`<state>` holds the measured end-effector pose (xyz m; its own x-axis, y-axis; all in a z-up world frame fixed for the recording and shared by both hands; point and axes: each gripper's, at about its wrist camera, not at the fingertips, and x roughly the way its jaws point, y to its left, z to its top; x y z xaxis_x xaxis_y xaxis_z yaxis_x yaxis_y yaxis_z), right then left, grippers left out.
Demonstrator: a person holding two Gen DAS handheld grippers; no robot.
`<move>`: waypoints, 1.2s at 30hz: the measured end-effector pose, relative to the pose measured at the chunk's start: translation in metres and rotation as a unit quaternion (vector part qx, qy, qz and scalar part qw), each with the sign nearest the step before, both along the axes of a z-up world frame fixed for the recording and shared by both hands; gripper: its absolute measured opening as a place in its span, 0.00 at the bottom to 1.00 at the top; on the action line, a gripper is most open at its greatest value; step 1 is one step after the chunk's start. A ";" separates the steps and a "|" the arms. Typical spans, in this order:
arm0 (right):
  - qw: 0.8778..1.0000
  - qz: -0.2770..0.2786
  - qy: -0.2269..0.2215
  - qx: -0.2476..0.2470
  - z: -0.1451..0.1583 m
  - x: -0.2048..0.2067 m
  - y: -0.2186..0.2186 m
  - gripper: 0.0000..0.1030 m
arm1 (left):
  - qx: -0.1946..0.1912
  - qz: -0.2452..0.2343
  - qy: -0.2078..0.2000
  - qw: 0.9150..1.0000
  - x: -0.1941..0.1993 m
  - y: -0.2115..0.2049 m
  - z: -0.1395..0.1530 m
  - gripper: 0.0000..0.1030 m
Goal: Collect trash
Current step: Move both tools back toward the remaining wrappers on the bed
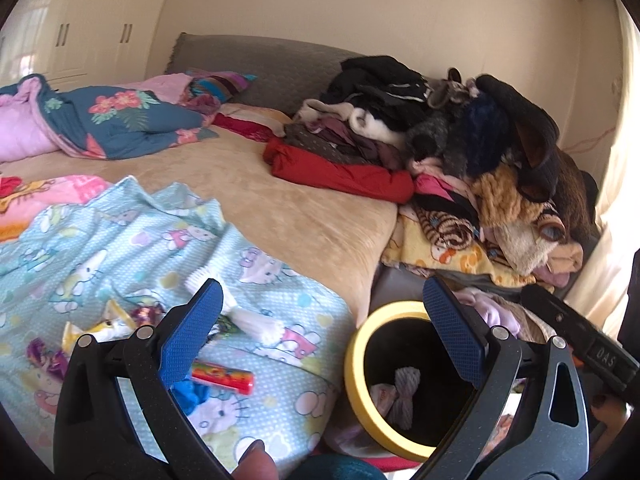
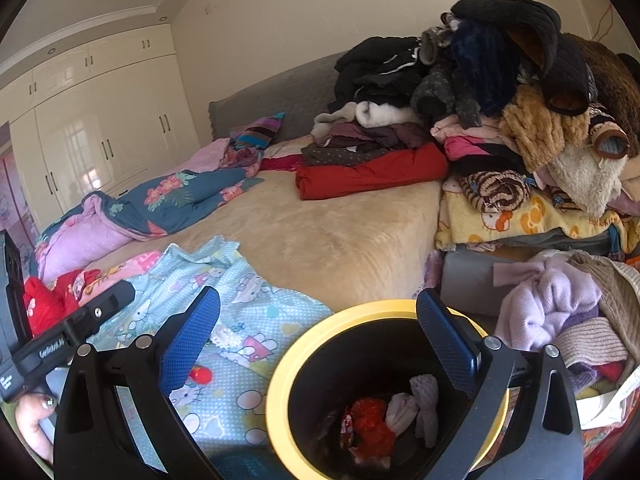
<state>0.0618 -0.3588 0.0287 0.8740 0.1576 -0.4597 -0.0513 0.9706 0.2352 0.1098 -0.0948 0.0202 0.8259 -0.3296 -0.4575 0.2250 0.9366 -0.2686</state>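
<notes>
Yellow-rimmed black bin [image 2: 280,376], red wrapper [image 2: 370,426] inside

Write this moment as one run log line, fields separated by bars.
left hand-held gripper: open, empty | right hand-held gripper: open, empty, above bin | bin: red wrapper inside | bed: red tube remains

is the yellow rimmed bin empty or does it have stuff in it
Not empty. The right wrist view looks into the bin: a red wrapper and crumpled white wrappers lie at its bottom, well below the rim.

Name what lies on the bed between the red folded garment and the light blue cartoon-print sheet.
Only bare tan bedcover separates the red folded garment from the cartoon-print sheet; both wrist views show this.
</notes>
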 end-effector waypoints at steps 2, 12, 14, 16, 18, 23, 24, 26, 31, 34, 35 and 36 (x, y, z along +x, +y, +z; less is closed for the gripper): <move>1.000 0.006 0.000 -0.001 0.000 0.000 0.007 0.93 | -0.005 0.009 -0.003 1.000 -0.001 0.008 0.001 0.89; 0.999 0.040 0.004 -0.018 -0.002 0.004 0.043 0.93 | -0.018 0.049 -0.006 0.999 -0.003 0.048 -0.002 0.89; 0.999 0.049 0.006 -0.020 -0.004 0.005 0.052 0.93 | -0.020 0.056 -0.007 0.998 -0.003 0.056 -0.002 0.89; 0.998 0.057 0.010 -0.023 -0.006 0.007 0.061 0.93 | -0.020 0.064 -0.007 0.998 -0.002 0.063 -0.003 0.89; 0.997 0.068 0.013 -0.025 -0.007 0.010 0.071 0.93 | -0.024 0.074 -0.004 0.997 -0.001 0.073 -0.005 0.89; 0.995 0.092 0.018 -0.031 -0.010 0.017 0.094 0.93 | -0.024 0.094 0.000 0.995 0.001 0.094 -0.009 0.89; 0.994 0.098 0.020 -0.032 -0.012 0.019 0.100 0.93 | -0.023 0.100 0.001 0.995 0.001 0.099 -0.011 0.89; 0.993 0.108 0.024 -0.035 -0.014 0.022 0.109 0.93 | -0.026 0.106 0.004 0.994 0.001 0.109 -0.014 0.89; 0.989 0.134 0.034 -0.047 -0.024 0.029 0.133 0.93 | -0.024 0.124 0.013 0.992 0.004 0.129 -0.022 0.89; 0.986 0.150 0.043 -0.055 -0.032 0.033 0.145 0.93 | -0.025 0.133 0.020 0.991 0.006 0.141 -0.028 0.89; 0.985 0.154 0.045 -0.057 -0.034 0.034 0.148 0.93 | -0.024 0.136 0.021 0.990 0.006 0.144 -0.030 0.89; 0.984 0.158 0.048 -0.059 -0.036 0.035 0.151 0.93 | -0.024 0.141 0.025 0.989 0.007 0.149 -0.033 0.89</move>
<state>0.0972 -0.2080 -0.0074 0.7418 0.3550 -0.5689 -0.3383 0.9306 0.1396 0.1167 0.0541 -0.0125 0.8651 -0.1110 -0.4891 -0.0582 0.9464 -0.3176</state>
